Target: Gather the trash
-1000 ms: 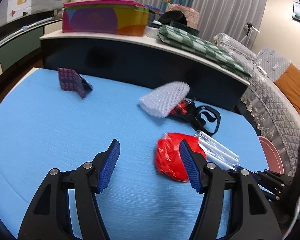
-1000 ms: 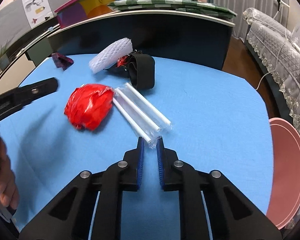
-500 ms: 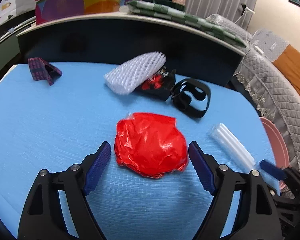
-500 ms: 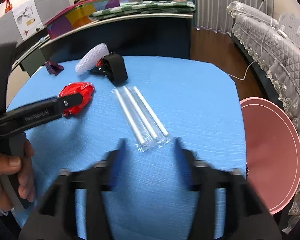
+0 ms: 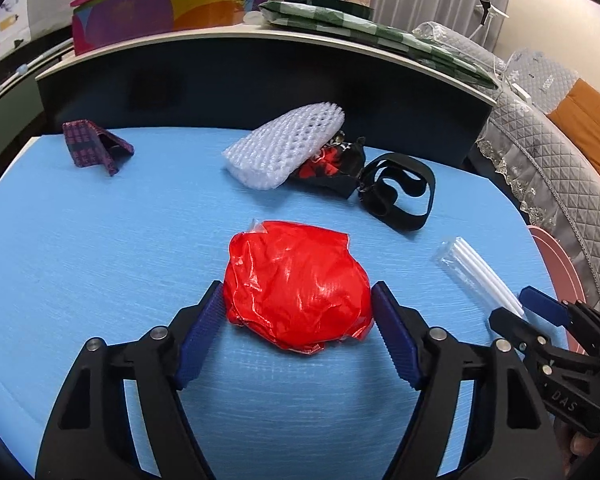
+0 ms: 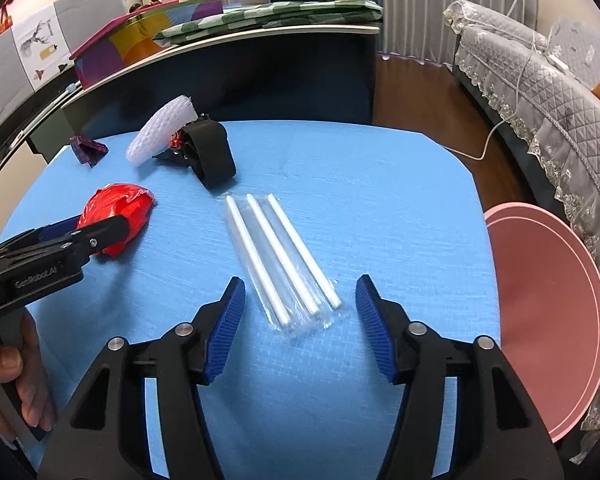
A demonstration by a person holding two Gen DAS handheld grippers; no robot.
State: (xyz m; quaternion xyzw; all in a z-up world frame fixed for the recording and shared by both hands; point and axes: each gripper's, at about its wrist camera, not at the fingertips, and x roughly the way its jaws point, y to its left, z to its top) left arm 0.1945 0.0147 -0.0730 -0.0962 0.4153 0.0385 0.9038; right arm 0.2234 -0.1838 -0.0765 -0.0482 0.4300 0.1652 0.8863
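A crumpled red plastic bag (image 5: 300,284) lies on the blue table (image 5: 100,260). My left gripper (image 5: 298,292) straddles it, a blue pad at each edge of the bag; the jaws are closing and the bag looks unsqueezed. A clear packet of three white straws (image 6: 280,256) lies in the middle of the table. My right gripper (image 6: 300,280) is over the packet's near end, jaws closing, pads still apart from it. The right gripper (image 5: 540,308) also shows at the left wrist view's right edge, and the left gripper (image 6: 100,232) in the right wrist view, held by a hand.
At the table's far side lie a white foam net (image 5: 288,148), a black and red pouch with a strap (image 5: 396,188) and a purple patterned wrapper (image 5: 92,146). A dark counter stands behind. A pink round object (image 6: 548,300) and a grey sofa are to the right.
My left gripper moved over the red bag, which now sits between its jaws. My right gripper went from shut to open and now has the straw packet's end between its jaws.
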